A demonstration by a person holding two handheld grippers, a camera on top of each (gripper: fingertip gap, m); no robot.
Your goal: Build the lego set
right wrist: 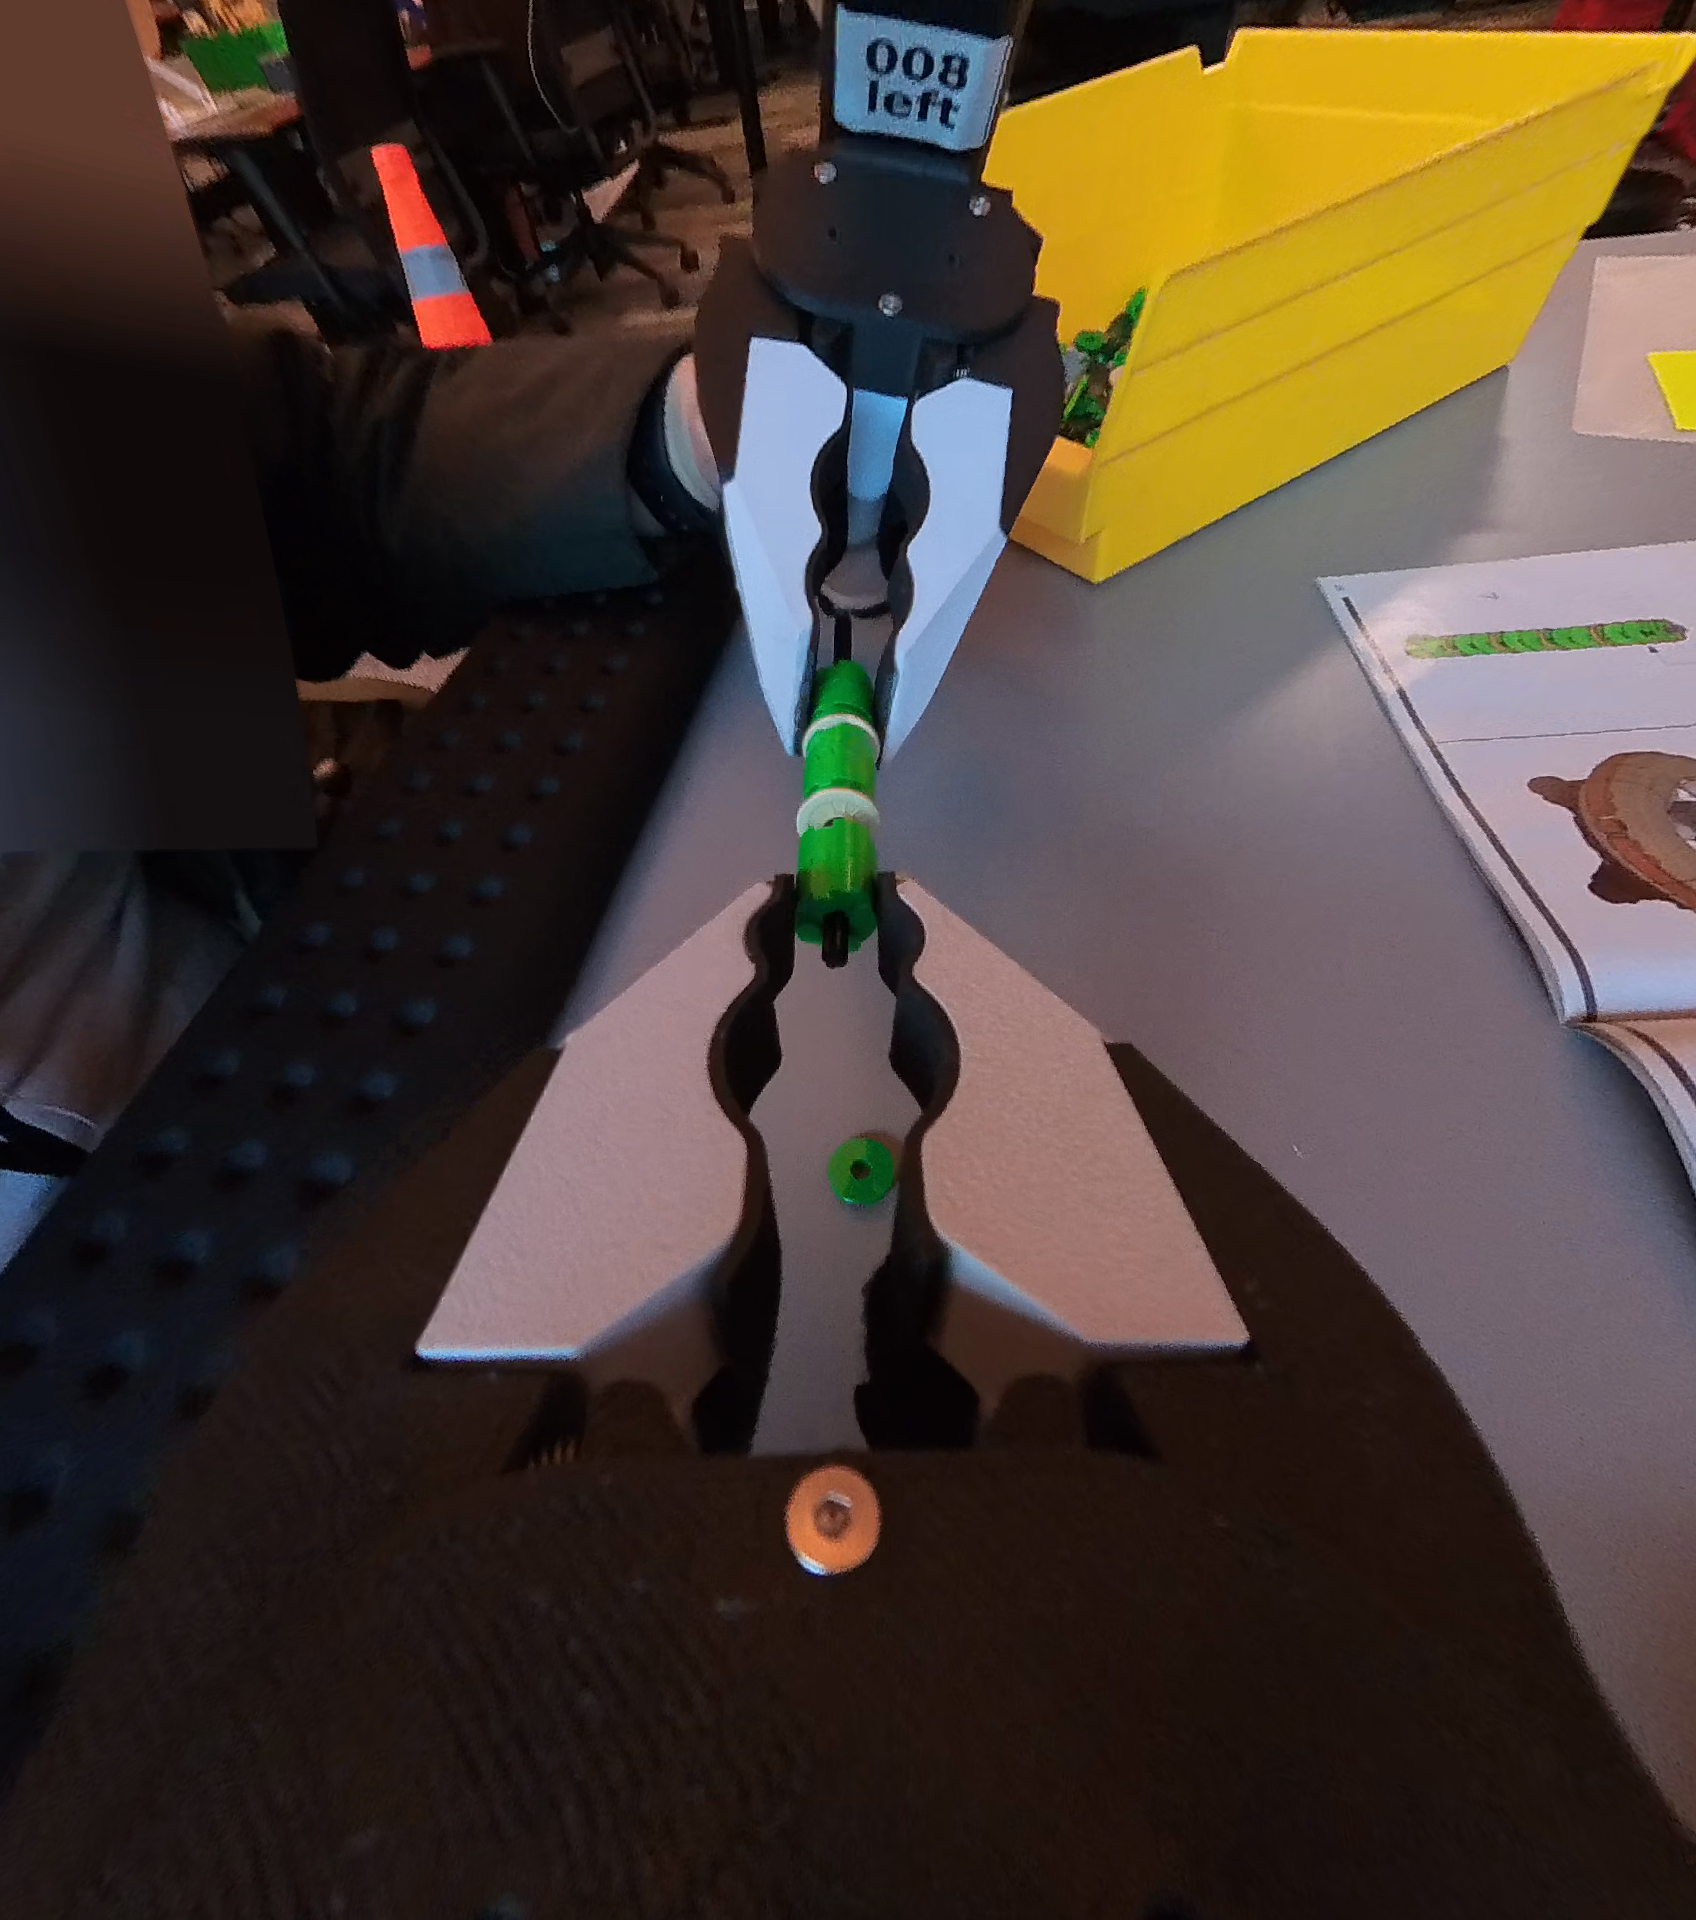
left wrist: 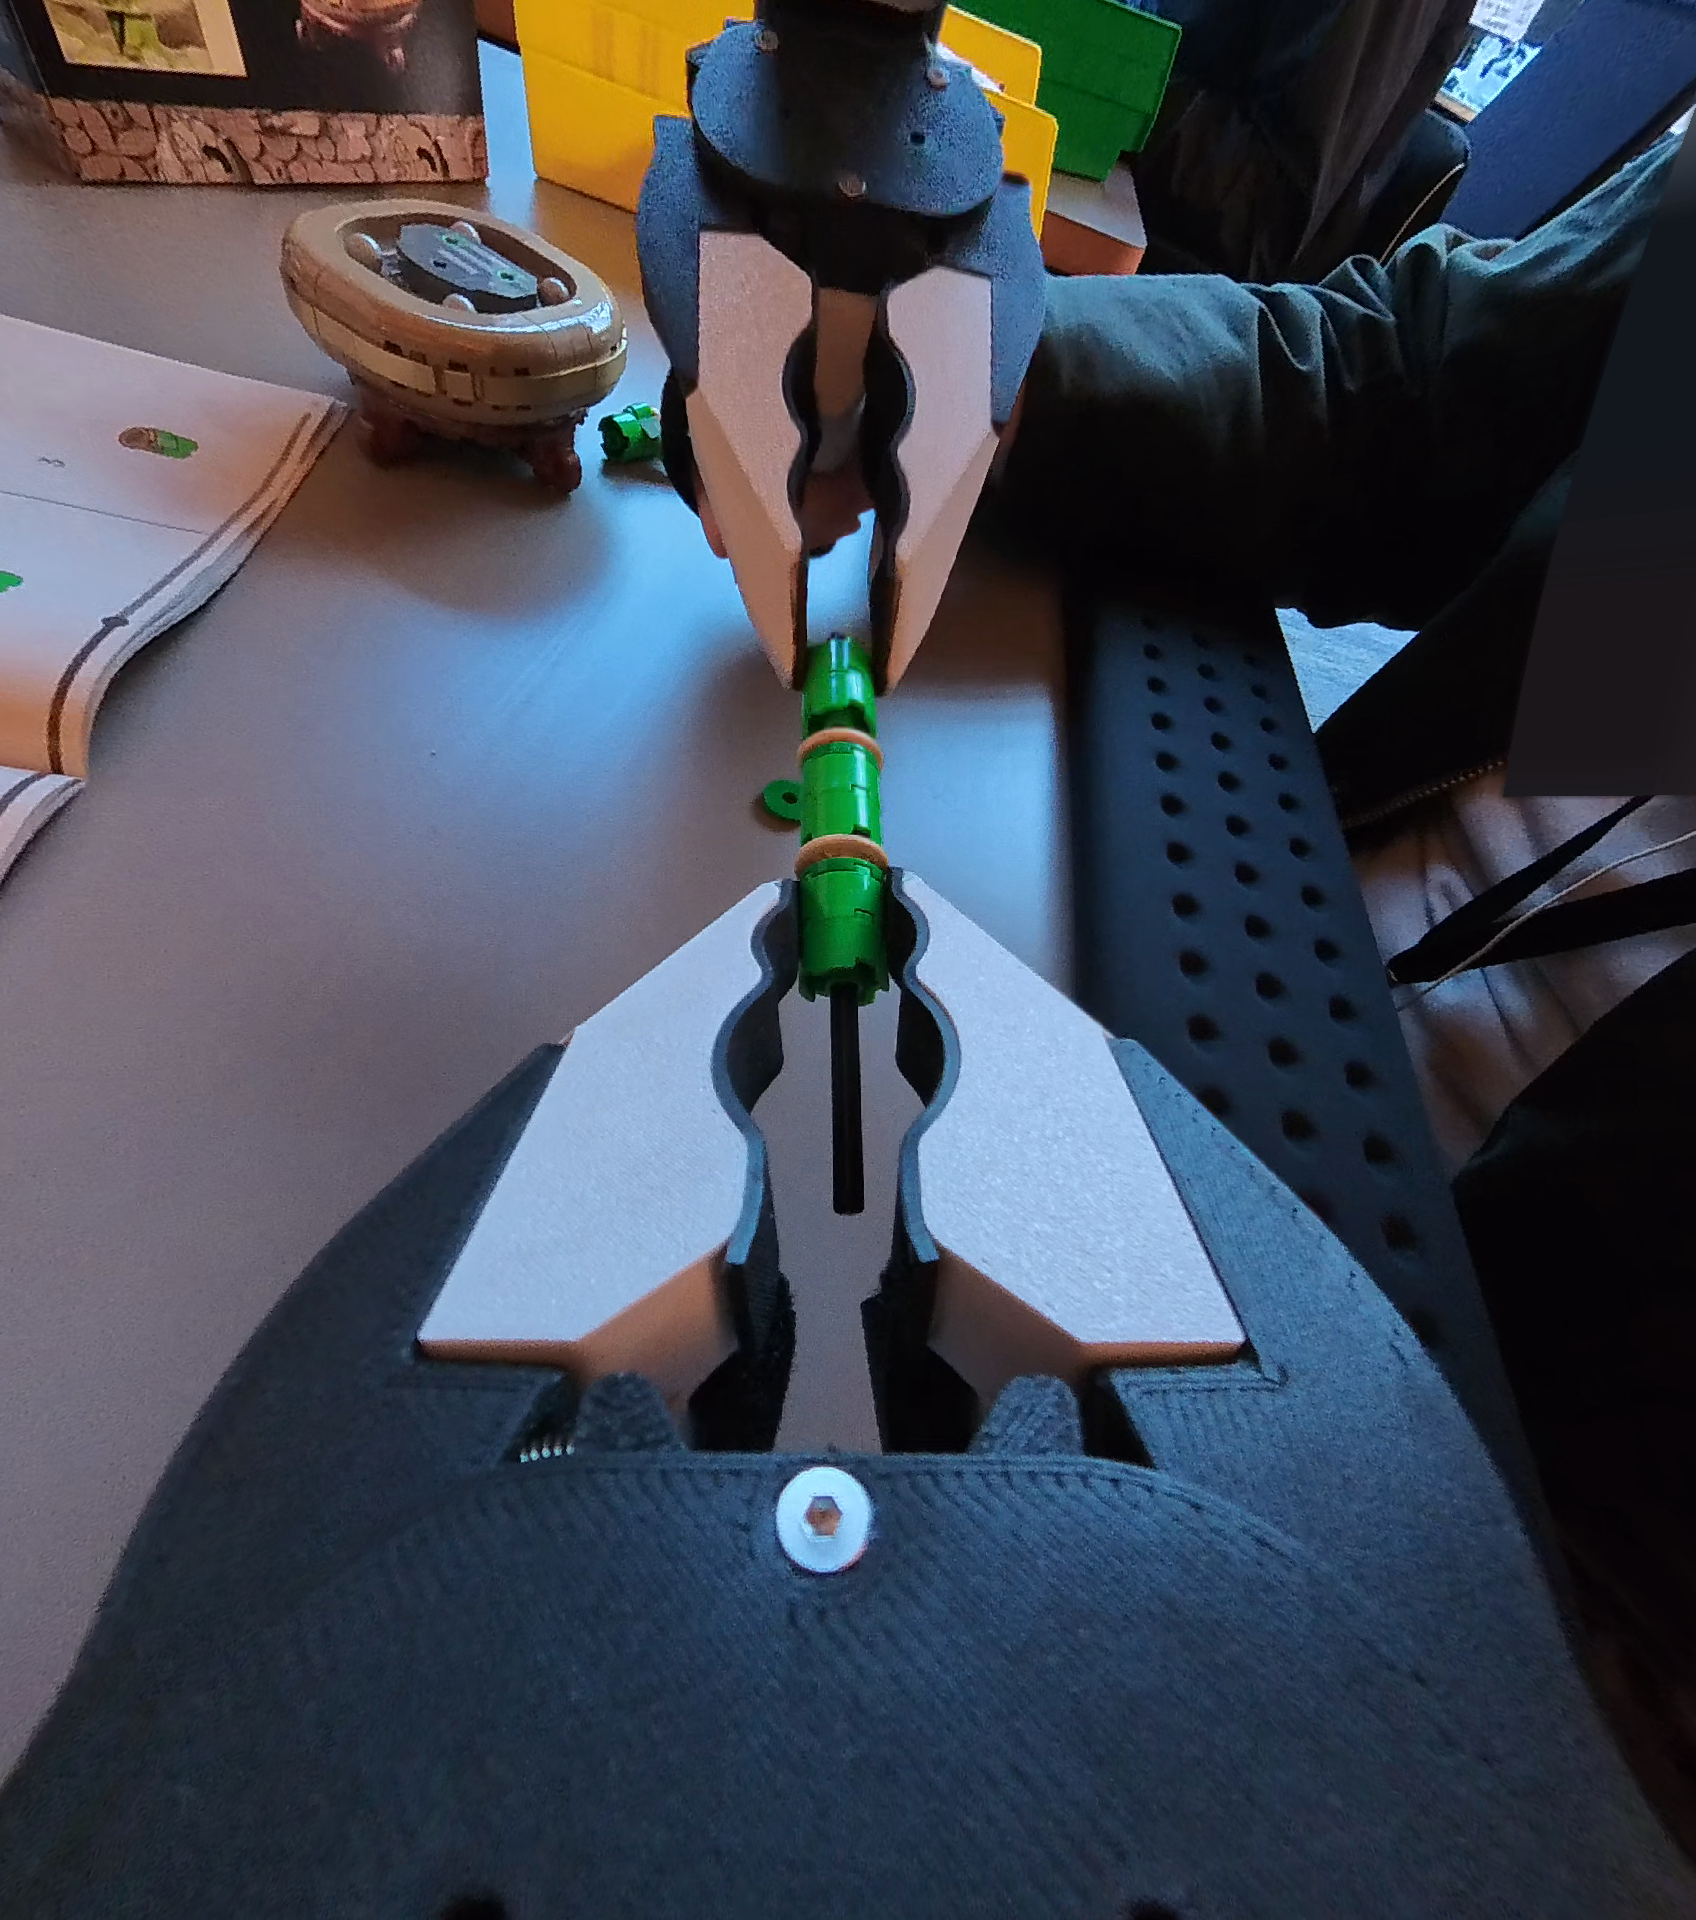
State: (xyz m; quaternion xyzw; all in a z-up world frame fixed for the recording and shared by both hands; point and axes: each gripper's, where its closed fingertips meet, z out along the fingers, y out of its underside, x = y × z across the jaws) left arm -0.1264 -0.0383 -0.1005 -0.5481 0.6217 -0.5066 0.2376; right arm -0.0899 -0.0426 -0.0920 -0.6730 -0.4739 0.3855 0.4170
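Observation:
A green stalk (left wrist: pixel 839 790) of green cylinders and tan rings on a black axle (left wrist: pixel 846 1101) is held level above the grey table between both grippers. My left gripper (left wrist: pixel 842 894) is shut on its near end, with the bare axle sticking back between the fingers. My right gripper (left wrist: pixel 839 675) is shut on the far end. In the right wrist view the right gripper (right wrist: pixel 833 888) grips one end of the stalk (right wrist: pixel 836 795) and the left gripper (right wrist: pixel 841 743) grips the other. A small green round piece (right wrist: pixel 862 1171) lies on the table below; it also shows in the left wrist view (left wrist: pixel 782 800).
A tan oval lego pot (left wrist: pixel 454 312) stands on the table beside a loose green piece (left wrist: pixel 631 428). An open instruction booklet (right wrist: pixel 1602 779) lies nearby, and a yellow bin (right wrist: pixel 1291 312) holds green parts. A black perforated strip (left wrist: pixel 1228 935) runs along the table edge. A printed box (left wrist: pixel 231 94) stands behind the pot. The tips of one gripper are about 5 centimetres away from the tips of the other. The small green round piece (right wrist: pixel 862 1171) sits 7 centimetres or so from the ends of my right fingers.

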